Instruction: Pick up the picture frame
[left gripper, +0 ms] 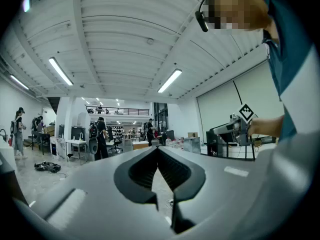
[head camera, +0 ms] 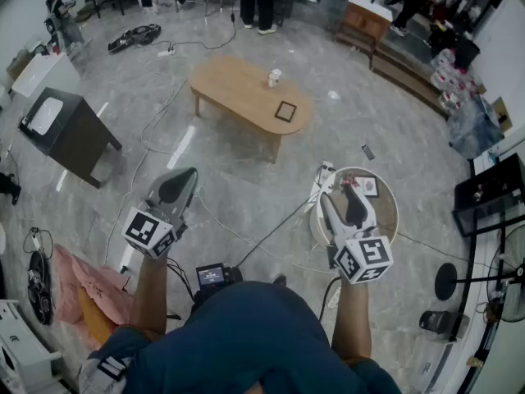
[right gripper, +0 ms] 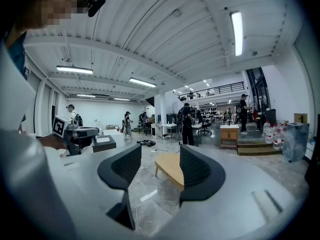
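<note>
- A wide workshop hall with a grey marbled stone floor (head camera: 246,162); loose cables trail across it; people stand along the far side.
- A low oval table of light wood (head camera: 238,89) stands mid-floor; the small square dark picture frame (head camera: 285,111) lies flat near its right end; a small white cup (head camera: 275,77) stands further back on the same top, apart from the frame.
- The grey left gripper (head camera: 187,176) is held out level over bare floor, well apart from the table; its jaws are pressed together with nothing between them.
- The grey right gripper (head camera: 338,191) shows above a small round side table (head camera: 384,213) in the head view; its jaws are spread wide and empty; in the right gripper view the wooden table appears far off in the gap.
- A dark box-shaped cabinet (head camera: 74,134) stands at the left; a crumpled pink cloth (head camera: 86,279) lies on the floor.
</note>
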### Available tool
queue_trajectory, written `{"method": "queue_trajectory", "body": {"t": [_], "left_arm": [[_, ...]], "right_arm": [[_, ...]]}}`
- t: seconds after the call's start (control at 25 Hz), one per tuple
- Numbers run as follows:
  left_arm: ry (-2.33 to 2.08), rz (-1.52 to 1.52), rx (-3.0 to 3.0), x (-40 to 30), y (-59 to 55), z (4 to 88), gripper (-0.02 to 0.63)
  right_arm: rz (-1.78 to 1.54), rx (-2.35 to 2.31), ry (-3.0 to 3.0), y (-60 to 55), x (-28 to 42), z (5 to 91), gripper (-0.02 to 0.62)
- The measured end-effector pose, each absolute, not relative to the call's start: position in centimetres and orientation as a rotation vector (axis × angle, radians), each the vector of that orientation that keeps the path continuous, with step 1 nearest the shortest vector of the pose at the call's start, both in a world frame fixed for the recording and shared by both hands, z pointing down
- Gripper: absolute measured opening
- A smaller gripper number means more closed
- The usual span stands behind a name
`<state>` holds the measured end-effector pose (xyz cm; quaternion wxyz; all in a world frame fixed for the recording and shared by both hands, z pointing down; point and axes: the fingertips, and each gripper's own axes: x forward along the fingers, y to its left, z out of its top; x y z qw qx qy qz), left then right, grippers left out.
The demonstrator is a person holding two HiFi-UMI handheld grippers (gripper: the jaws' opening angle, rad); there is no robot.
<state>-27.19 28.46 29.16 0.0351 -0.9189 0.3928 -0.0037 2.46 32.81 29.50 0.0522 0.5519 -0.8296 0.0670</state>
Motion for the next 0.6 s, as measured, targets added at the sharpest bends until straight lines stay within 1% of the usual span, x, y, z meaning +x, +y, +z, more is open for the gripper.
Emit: {"method": "queue_trajectory", "body": {"t": [0.6], "left_arm": [[1.206,-0.016,-2.837,-28.04,27.69,29.95,0.0]], "right_arm": [[0.214,1.691,-2.502,32.15,1.85,29.81,0.227]]}}
